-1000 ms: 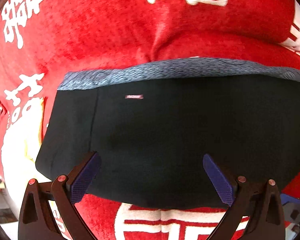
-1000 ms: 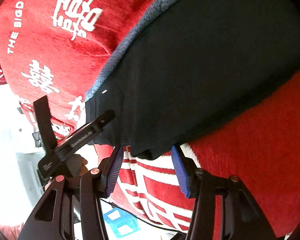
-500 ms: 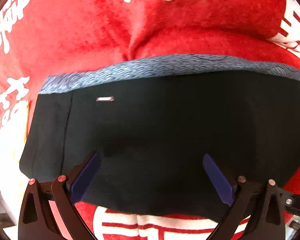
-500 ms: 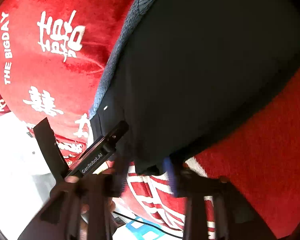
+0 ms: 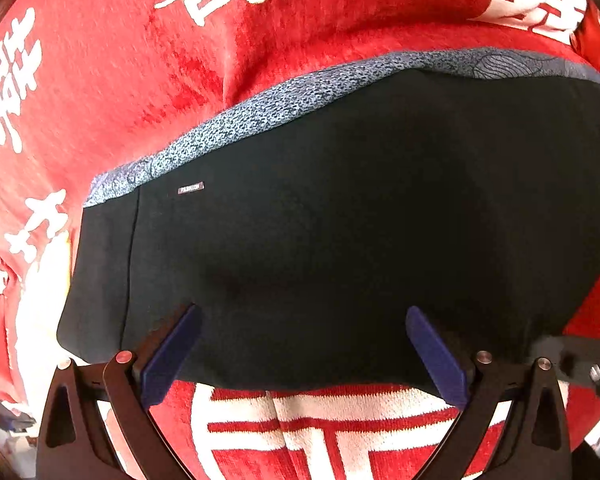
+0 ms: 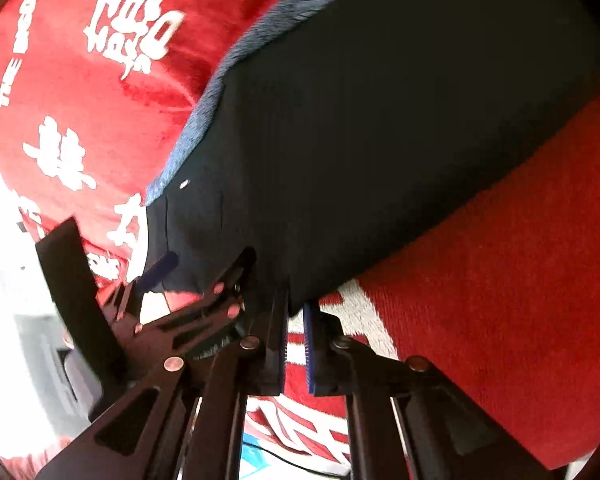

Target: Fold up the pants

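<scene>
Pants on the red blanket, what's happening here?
A person is folding black pants that lie on a red blanket with white characters. The right gripper is shut on the near edge of the pants. The left gripper hovers open over the same edge, gripping nothing yet. The grey waistband lies on the far side.
</scene>
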The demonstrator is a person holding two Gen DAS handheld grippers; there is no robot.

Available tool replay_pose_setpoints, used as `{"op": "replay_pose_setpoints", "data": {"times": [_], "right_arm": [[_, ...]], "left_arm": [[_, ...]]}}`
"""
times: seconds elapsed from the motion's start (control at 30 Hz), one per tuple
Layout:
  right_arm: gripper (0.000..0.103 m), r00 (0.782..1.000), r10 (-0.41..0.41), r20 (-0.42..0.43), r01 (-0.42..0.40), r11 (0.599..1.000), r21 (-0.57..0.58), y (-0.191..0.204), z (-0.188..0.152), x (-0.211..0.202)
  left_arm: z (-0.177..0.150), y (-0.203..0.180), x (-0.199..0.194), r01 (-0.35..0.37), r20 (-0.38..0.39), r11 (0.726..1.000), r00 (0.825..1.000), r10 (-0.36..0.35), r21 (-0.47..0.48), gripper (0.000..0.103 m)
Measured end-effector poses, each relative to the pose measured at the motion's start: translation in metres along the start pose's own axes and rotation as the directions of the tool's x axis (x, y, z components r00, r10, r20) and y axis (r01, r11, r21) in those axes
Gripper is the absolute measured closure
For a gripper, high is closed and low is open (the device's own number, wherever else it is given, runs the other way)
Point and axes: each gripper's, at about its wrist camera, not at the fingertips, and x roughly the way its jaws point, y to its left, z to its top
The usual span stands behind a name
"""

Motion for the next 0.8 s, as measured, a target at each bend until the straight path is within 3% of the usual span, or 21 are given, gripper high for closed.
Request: {"op": "replay_pose_setpoints", "data": {"times": [0.07, 0.1, 0.2, 0.27, 0.4, 0.5, 0.57, 0.73, 0.8], "right_arm": [[0.088, 0.998, -0.061, -0.032, 0.060, 0.998, -0.034, 0.005, 0.000, -0.008], [0.081, 0.995, -0.094, -0.035, 0.092, 0.994, -0.062, 0.008, 0.001, -0.016], [0.065, 0.987, -0.149, 0.058, 0.155, 0.977, -0.144, 0.018, 0.017, -0.045], [0.065, 0.975, -0.181, 0.125, 0.202, 0.962, -0.184, 0.025, 0.041, -0.055], [0.065, 0.955, -0.237, 0.177, 0.273, 0.936, -0.221, 0.034, 0.092, -0.045], [0.065, 0.949, -0.256, 0.182, 0.299, 0.915, -0.270, 0.044, 0.127, -0.024], [0.065, 0.947, -0.269, 0.175, 0.310, 0.908, -0.281, 0.044, 0.141, -0.011], [0.080, 0.910, -0.342, 0.234, 0.402, 0.866, -0.298, 0.038, 0.169, 0.009], [0.080, 0.878, -0.392, 0.273, 0.461, 0.847, -0.265, 0.035, 0.182, 0.006]], "left_arm": [[0.007, 0.004, -0.003, 0.016, -0.021, 1.000, 1.000, -0.016, -0.018, 0.000], [0.014, 0.008, -0.008, 0.029, -0.009, 0.999, 1.000, -0.030, -0.045, 0.000], [0.033, 0.019, -0.016, 0.060, 0.041, 0.994, 0.998, -0.056, -0.089, 0.000], [0.054, 0.018, -0.014, 0.047, 0.071, 0.995, 0.997, -0.041, -0.093, 0.000], [0.095, 0.016, 0.010, 0.026, 0.087, 0.992, 0.996, -0.015, -0.126, 0.000], [0.115, 0.019, 0.037, -0.012, 0.061, 0.986, 0.998, 0.022, -0.167, 0.000], [0.120, 0.027, 0.047, 0.002, 0.053, 0.976, 0.999, 0.010, -0.216, 0.000], [0.130, 0.052, 0.073, -0.050, 0.017, 0.958, 0.998, 0.057, -0.283, 0.000], [0.134, 0.062, 0.076, -0.061, 0.005, 0.954, 0.998, 0.065, -0.292, 0.000]]}}
